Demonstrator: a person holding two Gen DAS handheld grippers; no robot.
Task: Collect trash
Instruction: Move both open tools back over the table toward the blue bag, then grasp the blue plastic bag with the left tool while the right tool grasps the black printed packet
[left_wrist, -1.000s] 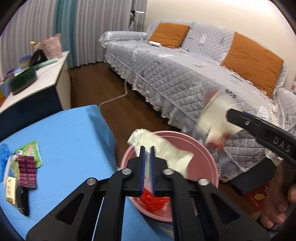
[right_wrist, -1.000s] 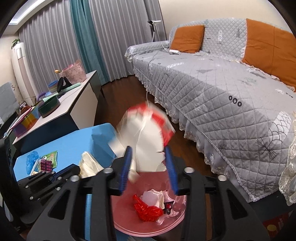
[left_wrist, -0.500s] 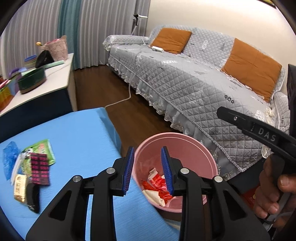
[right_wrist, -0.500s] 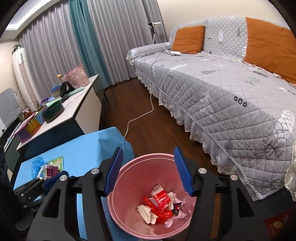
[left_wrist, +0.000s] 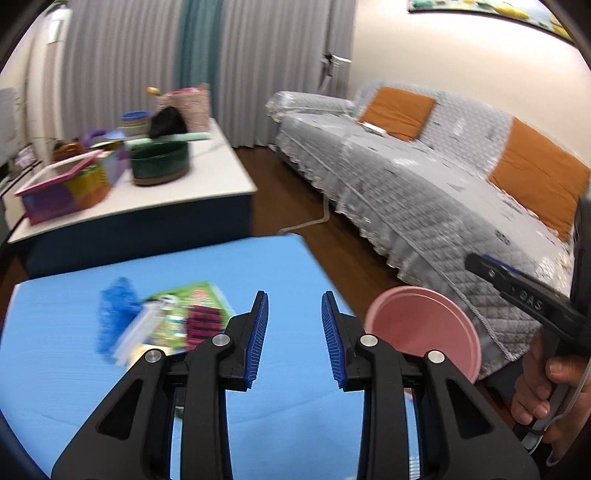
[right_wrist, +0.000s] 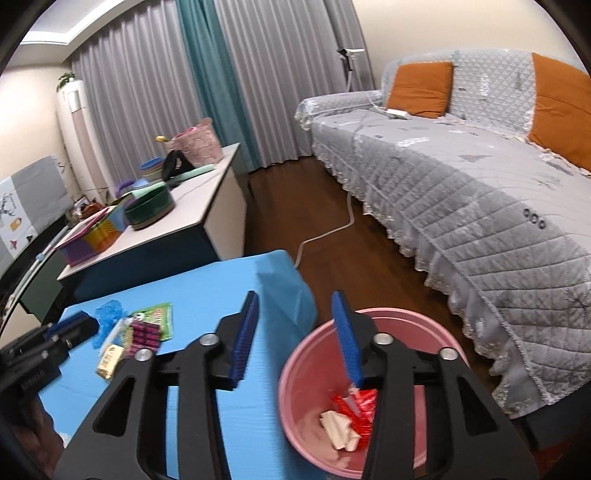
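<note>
Up front, the left gripper (left_wrist: 294, 338) gapes wide and empty over the table (left_wrist: 295, 413), wrappers (left_wrist: 166, 325) ahead to its left. Likewise the right gripper (right_wrist: 295, 336) is spread empty, bin (right_wrist: 299, 406) with trash (right_wrist: 349, 413) below its right finger.

Wrapper pile (left_wrist: 159, 325) motion-blurred; pink bin (left_wrist: 424, 325) interior hidden, left view; sofa (right_wrist: 480, 192) cut by right edge.
</note>
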